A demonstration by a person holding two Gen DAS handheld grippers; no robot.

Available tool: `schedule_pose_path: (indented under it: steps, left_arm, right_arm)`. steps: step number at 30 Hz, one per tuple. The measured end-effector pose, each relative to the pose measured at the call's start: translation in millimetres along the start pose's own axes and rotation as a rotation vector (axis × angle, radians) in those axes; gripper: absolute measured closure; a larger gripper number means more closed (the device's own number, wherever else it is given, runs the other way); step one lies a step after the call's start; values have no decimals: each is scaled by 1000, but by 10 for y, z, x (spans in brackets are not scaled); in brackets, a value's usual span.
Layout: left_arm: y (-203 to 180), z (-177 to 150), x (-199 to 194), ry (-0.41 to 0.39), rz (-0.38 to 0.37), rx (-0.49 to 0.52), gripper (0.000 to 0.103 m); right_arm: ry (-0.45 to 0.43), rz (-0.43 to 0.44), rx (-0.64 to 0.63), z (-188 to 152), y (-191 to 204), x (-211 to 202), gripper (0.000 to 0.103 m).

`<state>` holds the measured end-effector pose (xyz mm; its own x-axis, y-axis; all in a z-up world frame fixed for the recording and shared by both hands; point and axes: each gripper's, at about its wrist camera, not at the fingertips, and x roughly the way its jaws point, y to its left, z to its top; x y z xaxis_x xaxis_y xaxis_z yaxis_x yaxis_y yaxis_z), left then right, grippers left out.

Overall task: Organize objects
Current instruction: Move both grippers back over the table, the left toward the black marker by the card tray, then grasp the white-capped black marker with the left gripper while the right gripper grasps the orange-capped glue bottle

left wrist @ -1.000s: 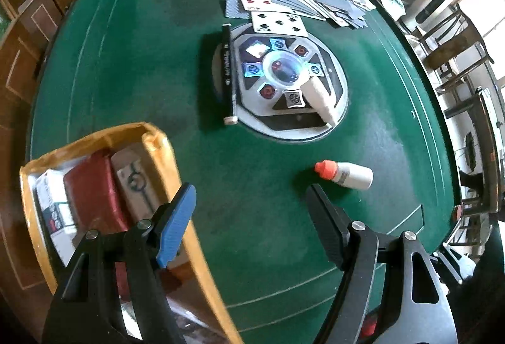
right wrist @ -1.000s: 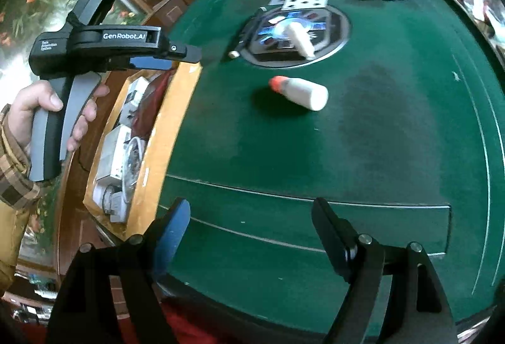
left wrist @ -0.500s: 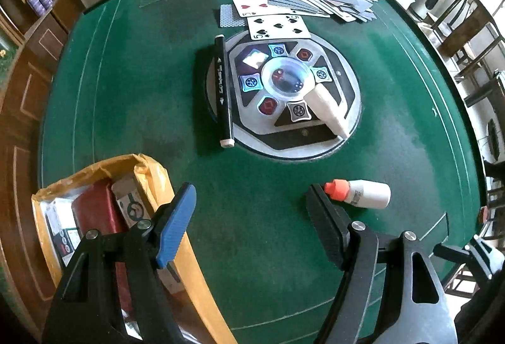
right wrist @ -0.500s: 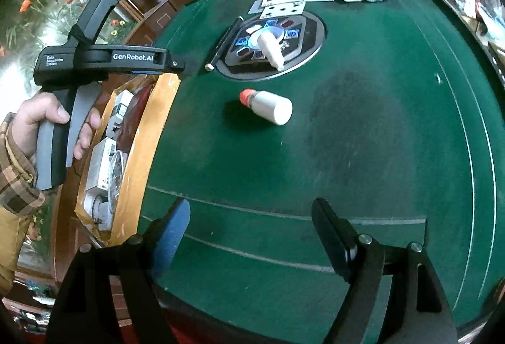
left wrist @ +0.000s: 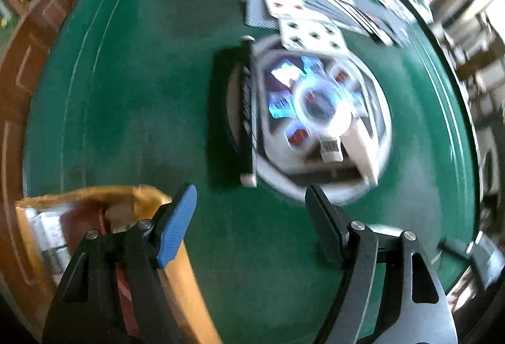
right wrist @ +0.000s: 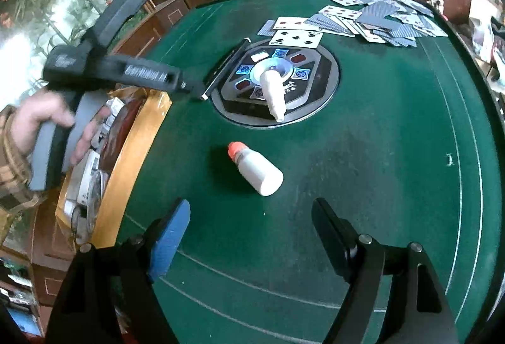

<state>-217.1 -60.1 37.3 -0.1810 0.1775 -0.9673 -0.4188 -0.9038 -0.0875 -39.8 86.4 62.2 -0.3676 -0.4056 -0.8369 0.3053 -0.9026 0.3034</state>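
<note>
My left gripper (left wrist: 249, 195) hangs open and empty over the green felt, just short of the near end of a black marker pen (left wrist: 247, 110); this view is blurred. The pen lies along the left rim of the round centre panel (left wrist: 318, 186). A white tube (left wrist: 359, 141) rests on that panel. My right gripper (right wrist: 251, 208) is open with nothing between its fingers. A white bottle with an orange cap (right wrist: 258, 173) lies on its side just beyond them. The pen (right wrist: 224, 72) and the tube (right wrist: 274, 94) also show in the right wrist view.
An open cardboard box (right wrist: 132, 154) with packets inside stands off the table's left edge, box flap (left wrist: 151, 195) beside my left finger. Several playing cards (right wrist: 363, 21) are spread at the far side. A hand (right wrist: 41, 119) holds the left gripper's grip. Chairs stand to the right.
The left gripper moved forward and down toward the pen and panel; the orange-capped bottle left its clear view. The right gripper came closer to the bottle. Both stayed open.
</note>
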Motion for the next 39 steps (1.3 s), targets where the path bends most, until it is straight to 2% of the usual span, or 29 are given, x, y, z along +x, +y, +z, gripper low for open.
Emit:
schedule_pose_path:
  steps: [2,6,8,10,11,16,19,22,25,28,31,35,36,39]
  left_arm:
    - [71,155,119,8,-13,-44,39]
    - [25,358,291,-2,8,-30,41]
    - [-14,427,377,-2,21,-19,50]
    - [-42,489,428,-9,35,-10,65]
    - [-63,527,455,-19,52,-3,69]
    - [-89,662,505,-37,73,-7,69]
    - [-115,650,501,-43,67,-1,89]
    - [-158,581,486,-47,83,11,89]
    - [-143,388,438,-26,51,4,89]
    - [-144,14,351,11,26,9,89]
    - [-172,-485,235,25,18,25,89]
    - [-148,-1067,80,42,-42,-6,89]
    - [-133,-1164,53,45,-48,-20,89]
    - [-121,-1351,0,50,-54,-40,89]
  right_arm:
    - [2,4,8,0,-16,24,23]
    - [16,14,49,-59,-107,61,23]
    - [20,15,69,-88,-157,56,23]
    - [22,12,84,-119,-210,38,23]
    - [24,7,88,-136,-236,24,23]
    - [24,-14,106,-195,-329,-38,23]
    - [18,-29,106,-207,-359,-79,23]
    - [14,-33,88,-169,-355,-102,24]
    - [4,-40,32,-94,-303,-107,24]
    - [6,-35,-31,11,-240,-52,25]
    - [27,-23,-96,125,-173,95,32]
    - [77,-39,-181,250,-77,389,39]
    - [86,-47,-200,279,-52,455,39]
    - [122,-56,-253,346,32,665,52]
